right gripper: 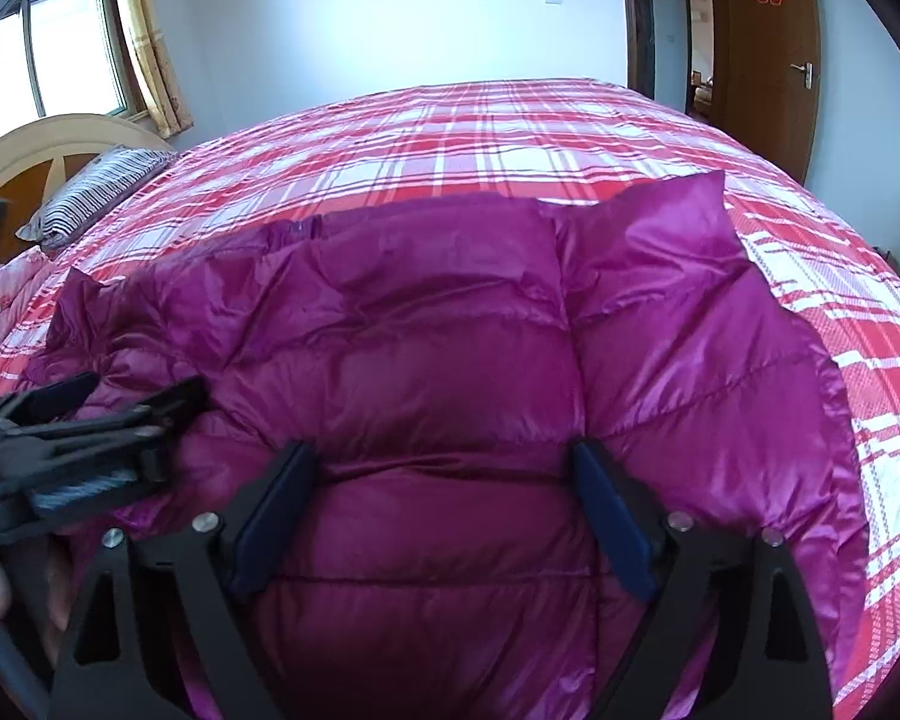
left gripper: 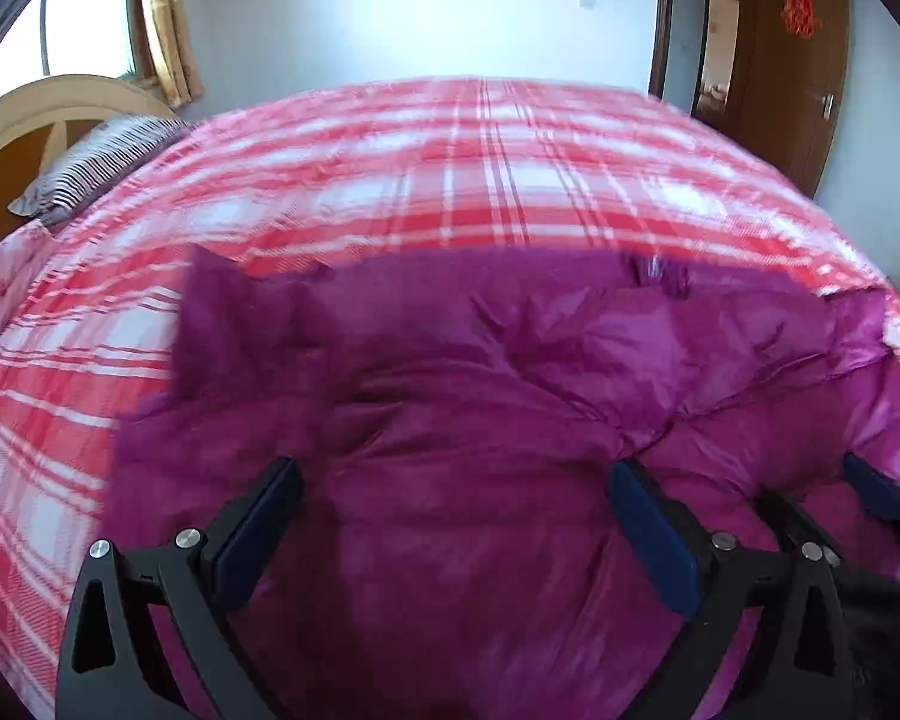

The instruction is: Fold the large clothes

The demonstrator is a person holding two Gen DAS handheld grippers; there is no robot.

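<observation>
Covering bed (right gripper: pixel 510 138): red plaid quilt (left gripper: pixel 450 180)

A bed (right gripper: pixel 510 138) with a red and white checked cover fills the room. A striped pillow (right gripper: pixel 90 192) lies by the headboard (right gripper: pixel 24 150). Behind stand a window (right gripper: pixel 66 48), yellow curtain (right gripper: pixel 150 48) and brown door (right gripper: pixel 768 60).

Jacket (right gripper: pixel 450 348) on bed (right gripper: pixel 510 138); pillow (right gripper: pixel 90 192) far left by headboard (right gripper: pixel 42 144).
</observation>
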